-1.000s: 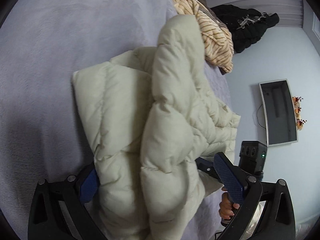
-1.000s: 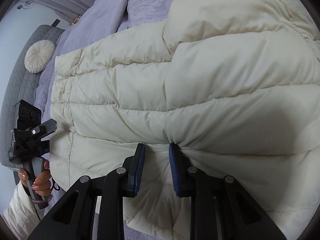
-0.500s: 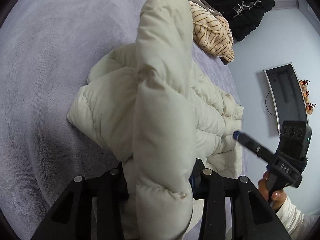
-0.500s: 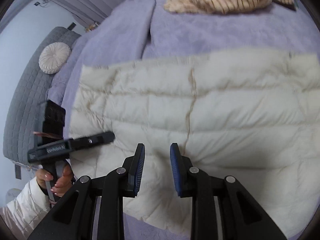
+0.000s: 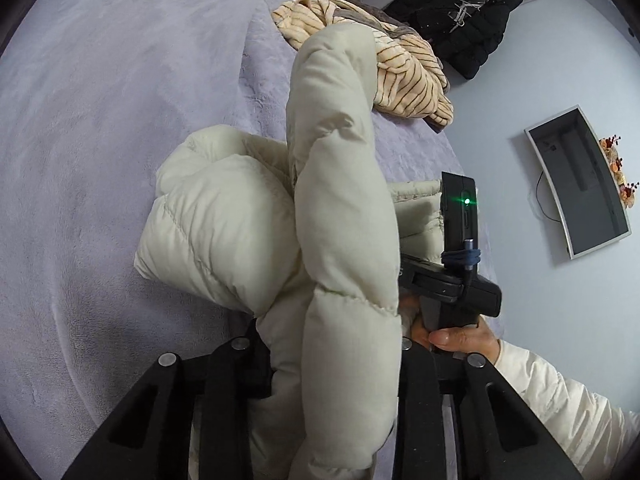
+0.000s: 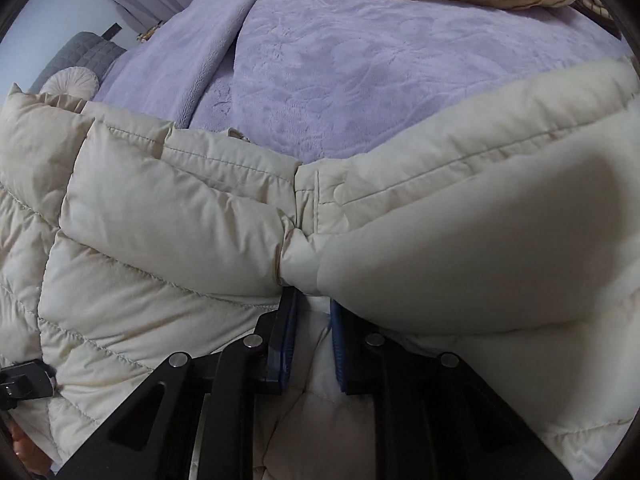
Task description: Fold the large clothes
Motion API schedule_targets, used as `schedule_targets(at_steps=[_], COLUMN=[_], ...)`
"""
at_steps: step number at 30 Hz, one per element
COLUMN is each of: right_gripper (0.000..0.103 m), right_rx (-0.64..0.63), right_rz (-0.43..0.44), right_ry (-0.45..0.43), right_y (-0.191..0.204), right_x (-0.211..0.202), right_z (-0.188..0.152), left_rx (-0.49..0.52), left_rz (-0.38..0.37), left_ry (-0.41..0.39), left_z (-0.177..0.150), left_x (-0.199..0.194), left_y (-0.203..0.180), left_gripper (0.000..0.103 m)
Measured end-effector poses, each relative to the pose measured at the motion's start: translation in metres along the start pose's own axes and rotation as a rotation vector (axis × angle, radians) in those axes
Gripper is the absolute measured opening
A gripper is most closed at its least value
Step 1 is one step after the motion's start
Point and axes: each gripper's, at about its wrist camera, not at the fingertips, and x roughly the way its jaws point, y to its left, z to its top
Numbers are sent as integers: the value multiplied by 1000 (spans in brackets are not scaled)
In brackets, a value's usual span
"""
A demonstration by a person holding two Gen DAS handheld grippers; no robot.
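While closing, both grippers' jaws (image 5: 332,364) (image 6: 312,320) pinching the cream puffer jacket (image 5: 340,220) over the bed (image 5: 100,120).

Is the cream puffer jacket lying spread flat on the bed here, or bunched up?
Bunched up. The puffer jacket is gathered into thick rolls, one ridge lifted off the purple bedspread, its fabric between both grippers' closing jaws.

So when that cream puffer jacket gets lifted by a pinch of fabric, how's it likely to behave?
Probably floppy: the puffer jacket bunches where the closing left gripper pinches it. Likely light for its bulk, since one small pinch in the closing right gripper gathers thick baffles. Its smooth shell may slip.
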Motion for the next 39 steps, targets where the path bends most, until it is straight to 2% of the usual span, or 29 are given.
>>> schedule_targets(at_steps=[6,9,13,17,19,22,25,29,31,34,36,38,39], right_gripper=[22,22,22,22,22,19,18,18,18,18,18,18,18], right_rx=[94,70,96,178,194,257,339,414,460,495,467,468,497], right_rz=[98,79,81,143,139,177,264,390,460,492,474,398,367], right_ry=[3,-28,-37,15,33,10,-5,-20,-20,5,-116,-226,-248], right_y=[-9,-7,-11,-20,-20,-33,-50,-71,-81,-89,-100,-122,-138], right_x=[-38,-77,-114,-104,-86,-69,-60,-51,-46,-66,-113,-153,-163], right_z=[7,-3,-46,-99,-114,-122,-125,-131,-133,-131,-135,-145,-150], left_rx=[-29,-38,-35,-26,-13,33,93,151,194,238,267,294,302], left_rz=[25,29,36,45,45,39,26,17,43,77,114,158,171], left_ry=[8,7,8,11,20,27,40,82,101,126,138,141,140], left_z=[4,4,4,5,4,2,3,5,6,6,4,4,4], left_x=[-2,1,1,-2,-5,-10,-5,20,37,55,62,72,79], left_y=[1,-2,-5,-18,-31,-63,-105,-159,-183,-209,-221,-236,-244], left_gripper=[33,33,33,33,33,33,33,33,33,33,33,34,34])
